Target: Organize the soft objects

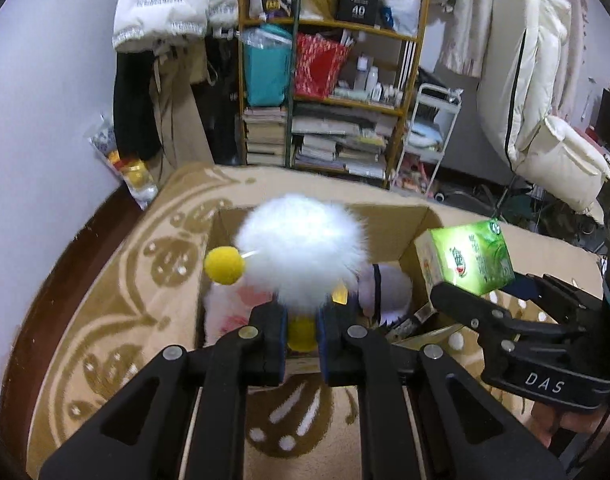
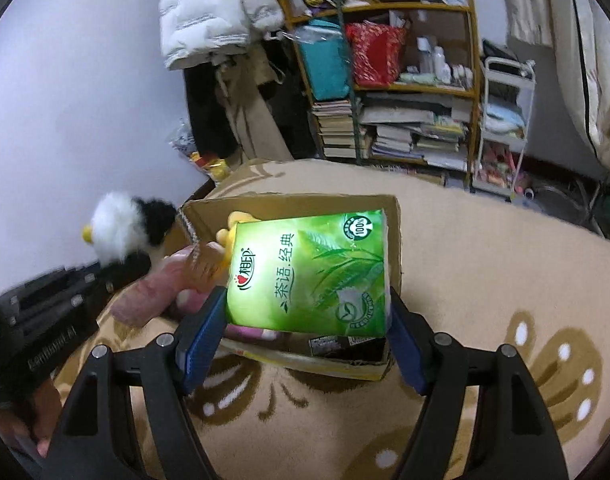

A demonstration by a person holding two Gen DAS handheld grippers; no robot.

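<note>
My left gripper (image 1: 303,332) is shut on a fluffy white plush toy (image 1: 301,246) with yellow feet and a yellow ball, held over the open cardboard box (image 1: 389,210). The toy also shows in the right wrist view (image 2: 125,230), white and black. My right gripper (image 2: 305,320) is shut on a green tissue pack (image 2: 311,270), held above the box (image 2: 289,202); the pack also shows in the left wrist view (image 1: 469,256). Inside the box lie a pink soft toy (image 2: 153,296), a yellow plush (image 2: 231,228) and a white-and-dark plush (image 1: 385,284).
The box stands on a beige patterned rug (image 1: 117,280). Behind it is a yellow shelf (image 1: 329,92) of books and bags, hanging coats (image 1: 161,4), a white cart (image 1: 429,128) and a white chair (image 1: 545,100). A wall (image 1: 45,100) is at left.
</note>
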